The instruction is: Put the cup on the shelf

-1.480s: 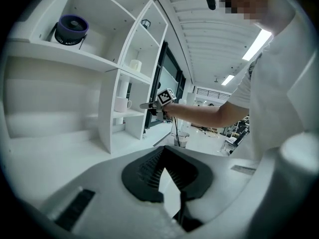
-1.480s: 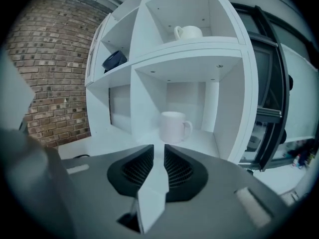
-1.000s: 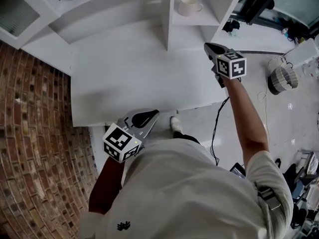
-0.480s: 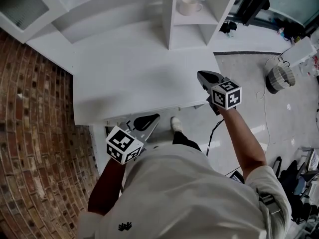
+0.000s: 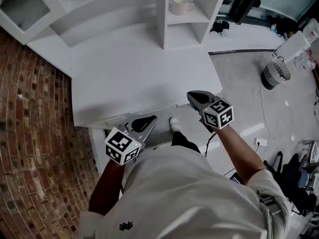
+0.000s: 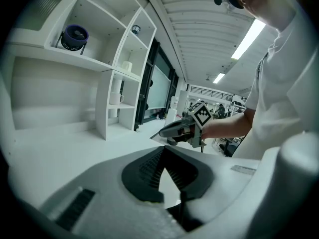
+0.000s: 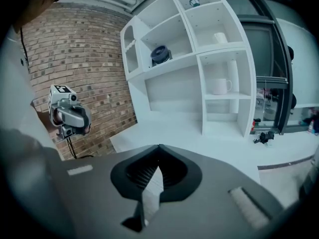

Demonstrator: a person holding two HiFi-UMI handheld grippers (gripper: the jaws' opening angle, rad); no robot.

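A white cup (image 5: 181, 5) with a handle stands upright in the middle compartment of the white shelf unit (image 5: 162, 19) at the back of the table; it also shows as the cup (image 7: 220, 86) and the cup (image 6: 115, 98). My right gripper (image 5: 192, 95) hangs over the table's front right corner, far from the cup, jaws shut with nothing between them (image 7: 159, 147). Below the table's front edge, my left gripper (image 5: 149, 120) is held close to the person's body, its jaws shut and empty (image 6: 162, 148).
The white table (image 5: 129, 73) stands against a brick wall (image 5: 30, 133). A dark blue round object (image 7: 159, 54) sits in a higher shelf compartment. On the floor to the right are a round white fan-like thing (image 5: 273, 72) and cables (image 5: 217, 26).
My right gripper has drawn back from beside the shelf to the table's front right corner, toward the person. The left gripper has shifted only slightly. The cup stays on the shelf.
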